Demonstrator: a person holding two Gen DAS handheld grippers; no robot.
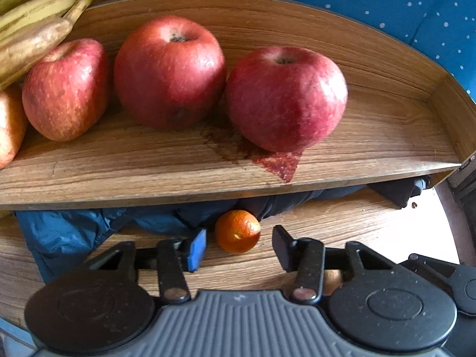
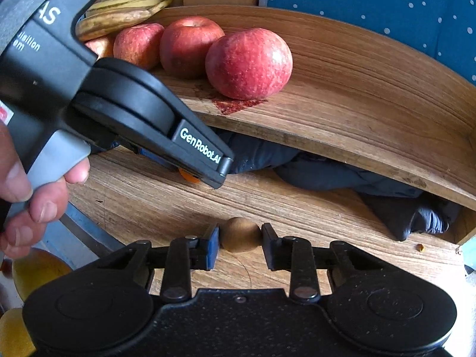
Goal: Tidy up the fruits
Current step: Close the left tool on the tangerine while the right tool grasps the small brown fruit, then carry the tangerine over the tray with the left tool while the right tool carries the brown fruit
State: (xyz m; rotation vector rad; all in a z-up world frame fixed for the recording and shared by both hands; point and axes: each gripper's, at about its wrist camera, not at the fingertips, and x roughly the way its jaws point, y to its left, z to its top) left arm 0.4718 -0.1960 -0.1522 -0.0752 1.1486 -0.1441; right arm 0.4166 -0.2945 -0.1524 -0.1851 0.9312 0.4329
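right gripper (image 2: 240,239) clenched on a kiwi (image 2: 240,235); left gripper (image 1: 239,242) released, its fingers either side of a mandarin (image 1: 237,231)

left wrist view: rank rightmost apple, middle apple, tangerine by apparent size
1. Rightmost apple and middle apple: look alike, no ranking.
2. Tangerine: clearly smallest, though nearer the camera.

A wooden upper shelf (image 1: 372,136) with a raised rim is seen above a lower wooden shelf (image 2: 297,208). On the upper one, three red apples (image 1: 169,71) are lined up side by side, with bananas (image 1: 32,26) at the left end. On the lower shelf a small orange (image 1: 237,231), a brown kiwi (image 2: 240,235) and a dark blue cloth (image 1: 68,232) are found.
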